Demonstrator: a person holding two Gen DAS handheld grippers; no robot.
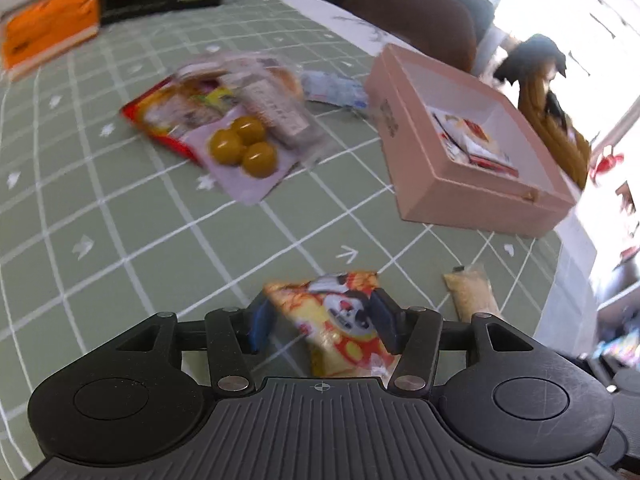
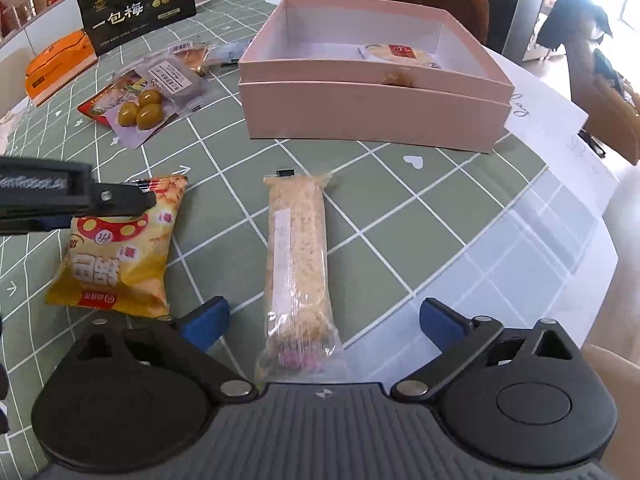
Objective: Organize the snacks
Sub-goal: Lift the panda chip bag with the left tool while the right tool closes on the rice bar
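The right gripper stands wide and empty, straddling the near end of the clear-wrapped snack bar, whose long axis runs toward twelve o'clock at the pink box on the desk. At nine o'clock, the left gripper, also spread, brackets the yellow panda packet without squeezing it, so each hand is nearest its own snack.

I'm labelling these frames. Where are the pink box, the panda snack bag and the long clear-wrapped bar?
pink box (image 2: 372, 114): right wrist view, on its front wall.
panda snack bag (image 1: 340, 308): left wrist view, on the panda print.
long clear-wrapped bar (image 2: 298, 252): right wrist view, at mid-length of the wrapper.
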